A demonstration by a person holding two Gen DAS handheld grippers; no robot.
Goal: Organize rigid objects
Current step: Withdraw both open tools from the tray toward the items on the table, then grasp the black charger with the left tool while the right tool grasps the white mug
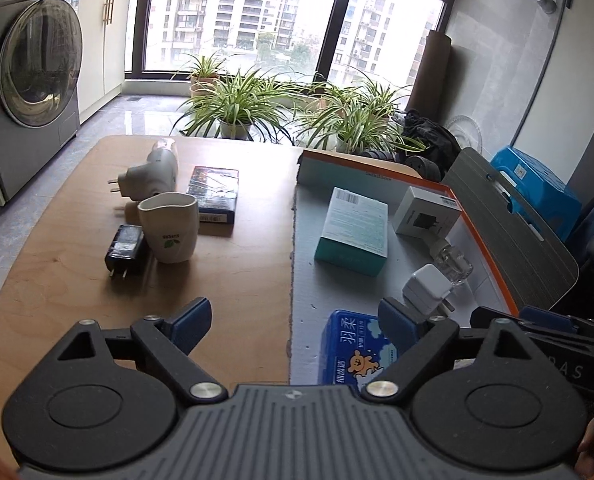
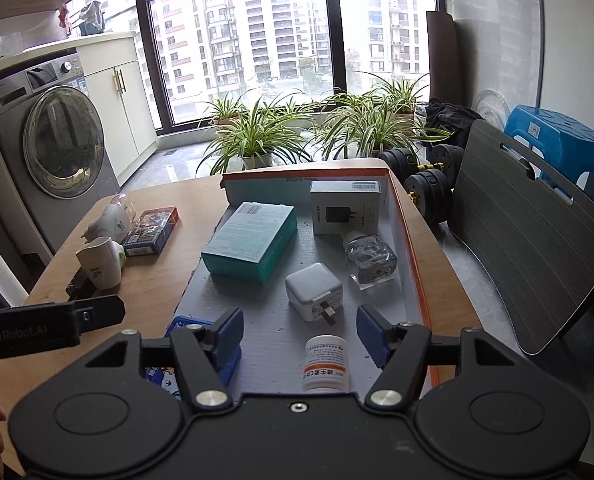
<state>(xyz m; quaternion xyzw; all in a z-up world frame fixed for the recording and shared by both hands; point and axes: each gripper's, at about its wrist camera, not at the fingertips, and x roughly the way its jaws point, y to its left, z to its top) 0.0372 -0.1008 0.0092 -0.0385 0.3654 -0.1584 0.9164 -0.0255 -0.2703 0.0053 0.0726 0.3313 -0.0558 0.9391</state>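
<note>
Left tongs (image 1: 293, 322) are hanging released over the counter (image 1: 57, 280), jaws wide, nothing between them. Right tongs (image 2: 299, 330) are also gaping, released, hovering above the tray (image 2: 411, 256), with a white pill bottle (image 2: 325, 362) lying between the blue pads (image 2: 227, 334) but not touched by either.

The tray is sitting at 3 o'clock on the counter in the left wrist view. Inside it: teal box (image 2: 251, 246) at 11 o'clock, white charger box (image 2: 345, 208) at 12, clear glass bottle (image 2: 371, 260) at 2 beside the orange wall, white plug adapter (image 2: 313, 290) at center just beside the bottle, blue tissue pack (image 1: 357, 350) at 7.

Outside the tray, at 9 to 10 o'clock on the counter: white cup (image 1: 169, 226) standing upright, black adapter (image 1: 124, 250) lying just beside it, white plug-in device (image 1: 153, 174) behind the cup, dark card box (image 1: 214, 194) lying flat next to it.

Washing machine (image 1: 29, 72) and potted plants (image 1: 237, 104) are sitting behind.
</note>
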